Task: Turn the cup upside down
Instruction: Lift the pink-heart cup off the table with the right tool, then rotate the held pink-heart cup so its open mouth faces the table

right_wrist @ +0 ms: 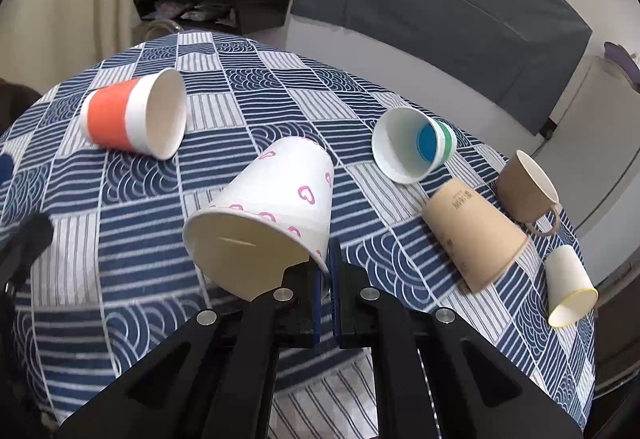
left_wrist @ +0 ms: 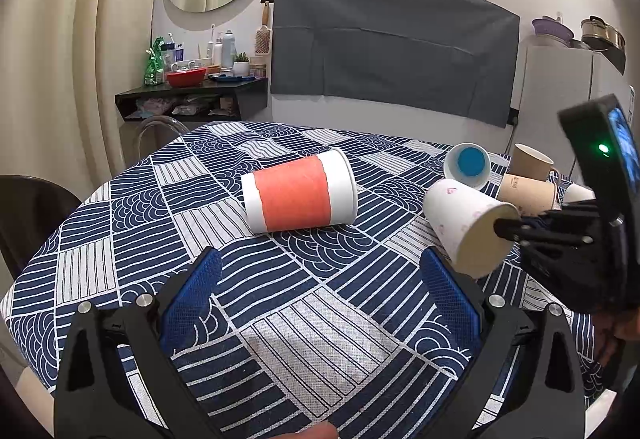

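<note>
A white paper cup with pink hearts (right_wrist: 280, 195) is held tilted above the table, its mouth toward the camera. My right gripper (right_wrist: 328, 271) is shut on its rim, one finger inside the cup and one outside. In the left wrist view the same cup (left_wrist: 460, 219) hangs at the right with the right gripper (left_wrist: 516, 229) pinching its rim. My left gripper (left_wrist: 320, 291) is open and empty, low over the tablecloth, in front of an orange-banded white cup (left_wrist: 300, 193) that lies on its side.
The round table has a blue-and-white patterned cloth (right_wrist: 120, 207). A white cup with a green band and blue bottom (right_wrist: 412, 147), a brown paper cup (right_wrist: 472, 235), a brown mug (right_wrist: 524, 187) and a small white cup (right_wrist: 568, 287) lie at the right. A shelf (right_wrist: 212, 5) stands behind.
</note>
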### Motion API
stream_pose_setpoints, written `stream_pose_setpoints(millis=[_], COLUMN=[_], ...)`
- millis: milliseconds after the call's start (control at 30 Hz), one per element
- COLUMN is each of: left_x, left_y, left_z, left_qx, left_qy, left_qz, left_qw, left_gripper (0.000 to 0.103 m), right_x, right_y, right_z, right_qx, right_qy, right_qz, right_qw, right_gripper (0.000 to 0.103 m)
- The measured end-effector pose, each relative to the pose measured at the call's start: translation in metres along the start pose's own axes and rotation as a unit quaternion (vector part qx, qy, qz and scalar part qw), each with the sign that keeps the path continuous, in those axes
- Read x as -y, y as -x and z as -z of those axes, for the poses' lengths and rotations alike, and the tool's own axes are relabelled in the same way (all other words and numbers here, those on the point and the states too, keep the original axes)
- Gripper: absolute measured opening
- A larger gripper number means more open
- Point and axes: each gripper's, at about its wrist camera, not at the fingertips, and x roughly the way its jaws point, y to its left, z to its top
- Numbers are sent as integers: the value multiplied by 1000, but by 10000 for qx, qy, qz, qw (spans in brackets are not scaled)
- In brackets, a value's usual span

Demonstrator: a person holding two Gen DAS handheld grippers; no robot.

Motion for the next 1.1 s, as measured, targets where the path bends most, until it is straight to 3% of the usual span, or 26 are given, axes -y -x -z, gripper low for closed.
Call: stream_pose_setpoints(millis=[433,800,867,933,967,1000,1100], left_x=[5,12,13,14,14,15,15], left_y=[0,-3,-3,-3,-4,-4,-6], left_z=[-1,-1,-1,-1,-1,-1,-2], left_qx=[-37,-97,-107,-120,-133,-144,-209], left_qy=[-156,-344,-380,-405,-417,-423,-425], left_qz=[-139,-268,-283,-300,-306,-309,-285], left_qw=[9998,9990,9988,9987,9986,9985,9985], left_gripper=[97,97,97,97,97,97,97], right_x=[25,31,33,34,35,36,38], right_y=[28,34,35,38,41,44,47], right_z=[43,52,52,54,55,57,63], right_qx=[-21,76,70,99,159,189,47], right_qy=[-138,-171,-191,-218,-235,-234,-192], right_qz=[-3,-178,-175,-159,-132,-129,-157], right_qw=[9999,9997,9996,9996,9995,9995,9997], right_gripper=[4,6,19,69,78,85,87])
